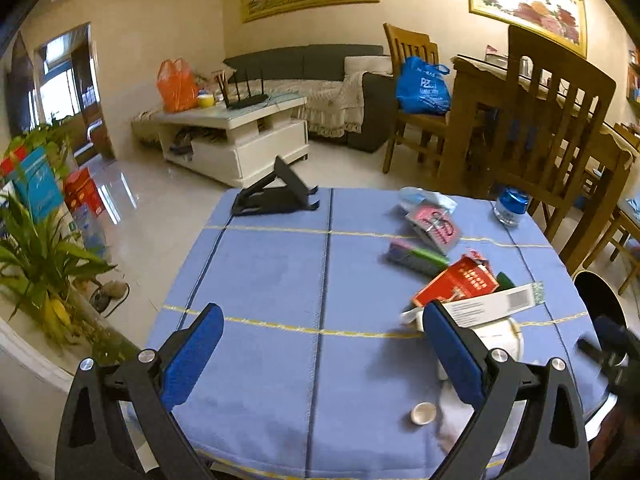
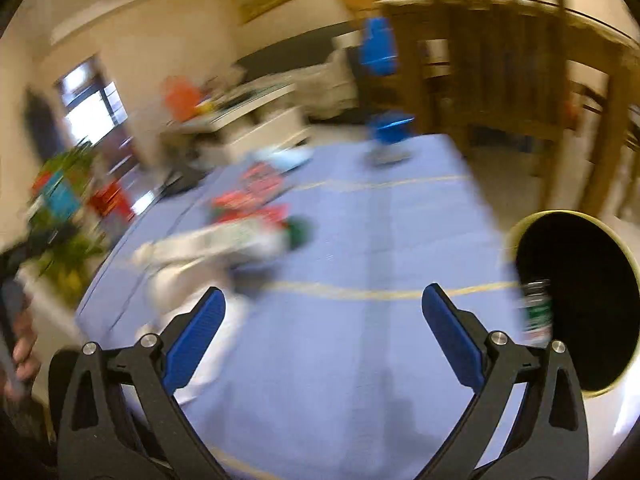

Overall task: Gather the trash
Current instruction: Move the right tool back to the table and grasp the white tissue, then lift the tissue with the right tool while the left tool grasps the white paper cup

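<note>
Blue-clothed tabletop point(image 1: 280, 280); trash bin point(image 2: 576, 300) stands just off its right edge. My left gripper point(image 1: 320, 344) and right gripper point(image 2: 323, 320) both hover with jaws wide, holding nothing. Trash cluster toward the right edge: white carton point(image 1: 492, 304), red packet point(image 1: 456, 280), pink wrapper point(image 1: 436, 226). Bottle cap point(image 1: 423, 413) near the front edge.

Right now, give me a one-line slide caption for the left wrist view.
Open left gripper hovers over the blue tablecloth, with scattered trash including a red packet to its right.
</note>
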Demonstrator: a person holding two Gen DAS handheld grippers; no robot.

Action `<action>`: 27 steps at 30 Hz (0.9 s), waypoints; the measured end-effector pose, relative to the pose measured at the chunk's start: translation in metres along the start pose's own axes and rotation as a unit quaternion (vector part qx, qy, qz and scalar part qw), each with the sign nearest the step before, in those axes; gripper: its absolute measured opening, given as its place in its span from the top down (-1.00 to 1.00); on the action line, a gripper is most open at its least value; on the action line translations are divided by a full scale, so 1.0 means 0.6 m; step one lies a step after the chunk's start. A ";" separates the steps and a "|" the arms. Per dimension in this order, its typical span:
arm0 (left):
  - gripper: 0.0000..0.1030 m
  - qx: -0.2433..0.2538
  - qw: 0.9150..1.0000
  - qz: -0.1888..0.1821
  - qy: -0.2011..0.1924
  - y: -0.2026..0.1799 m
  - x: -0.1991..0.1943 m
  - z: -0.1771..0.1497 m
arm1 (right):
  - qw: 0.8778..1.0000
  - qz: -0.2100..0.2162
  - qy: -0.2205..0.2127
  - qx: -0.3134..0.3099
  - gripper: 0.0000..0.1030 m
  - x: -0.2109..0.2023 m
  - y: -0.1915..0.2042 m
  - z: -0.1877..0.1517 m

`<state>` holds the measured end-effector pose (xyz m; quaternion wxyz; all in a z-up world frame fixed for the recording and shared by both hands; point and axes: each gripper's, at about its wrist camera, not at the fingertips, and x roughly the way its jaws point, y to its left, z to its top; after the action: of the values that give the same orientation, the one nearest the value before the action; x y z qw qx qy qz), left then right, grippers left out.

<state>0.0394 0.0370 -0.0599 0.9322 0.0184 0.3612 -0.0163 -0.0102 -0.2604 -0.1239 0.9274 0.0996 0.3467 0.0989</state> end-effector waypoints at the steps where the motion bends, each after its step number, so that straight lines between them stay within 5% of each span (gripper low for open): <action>1: -0.87 0.000 1.000 -0.003 0.000 0.004 -0.002 -0.002 | 1.000 0.012 0.008 -0.013 -0.86 0.006 0.029 -0.004; 7: -0.87 0.005 1.000 -0.019 0.009 0.019 0.014 -0.022 | 0.996 0.061 0.027 -0.054 -0.51 0.026 0.141 0.009; 15: -0.87 0.000 0.999 -0.043 0.018 0.040 0.027 -0.044 | 0.991 0.018 0.084 -0.103 -0.18 0.059 0.175 -0.034; 17: -0.87 0.001 0.999 -0.048 0.018 0.040 0.028 -0.048 | 0.989 0.001 0.104 -0.103 0.15 0.067 0.168 -0.055; 18: -0.87 0.002 0.999 -0.049 0.019 0.039 0.029 -0.050 | 0.988 0.004 0.119 -0.097 0.71 0.073 0.162 -0.064; 19: -0.87 0.003 0.998 -0.053 0.021 0.036 0.031 -0.052 | 0.988 0.009 0.128 -0.089 0.96 0.077 0.156 -0.069; 27: -0.87 0.016 0.994 -0.107 0.031 0.003 0.030 -0.059 | 0.999 0.021 0.042 -0.011 0.96 -0.013 0.081 -0.021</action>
<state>0.0285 0.0402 -0.0982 0.9128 -0.0053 0.3898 -0.1214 -0.0297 -0.2142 -0.1162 0.9107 0.0928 0.3821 0.1265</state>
